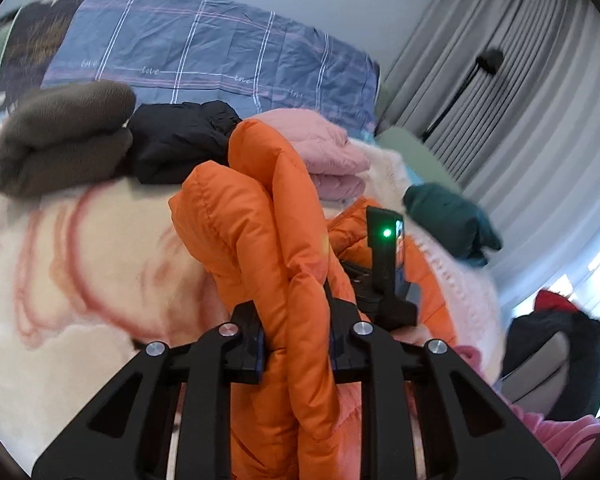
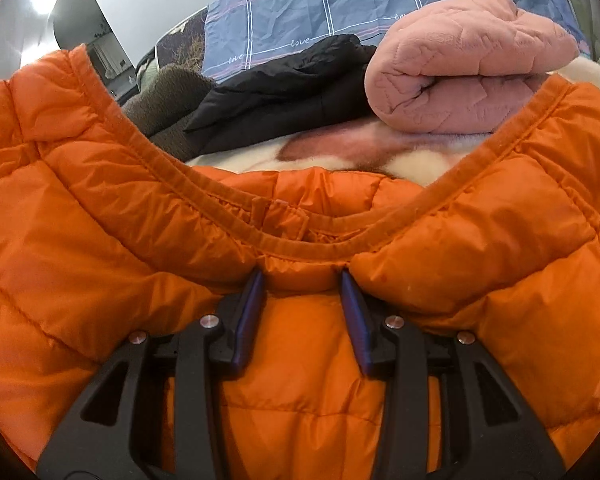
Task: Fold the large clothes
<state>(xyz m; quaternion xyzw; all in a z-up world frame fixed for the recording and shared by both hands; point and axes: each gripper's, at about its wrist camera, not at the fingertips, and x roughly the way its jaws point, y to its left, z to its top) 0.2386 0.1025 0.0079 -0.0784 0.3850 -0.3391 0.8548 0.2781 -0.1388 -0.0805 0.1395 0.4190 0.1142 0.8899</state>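
Left tongs (image 1: 298, 356) at lower centre of the left wrist view, clamped on a bunched fold of the orange jacket (image 1: 268, 240), which rises between them toward the middle of the frame. Right tongs (image 2: 302, 280) at lower centre of the right wrist view, pressed against a ridge of the same orange jacket (image 2: 100, 208) just under the collar seam, pads partly apart with padded cloth filling the gap. Jacket spread across the lower two thirds of that frame, lying on the cream blanket (image 1: 80, 248) of the bed. Beyond, in a row at upper frame: brown fleece (image 1: 60, 136), black garment (image 1: 176, 140), pink quilted garment (image 2: 472, 68), all folded. Behind them, blue checked pillow (image 1: 204, 48). No containers visible.
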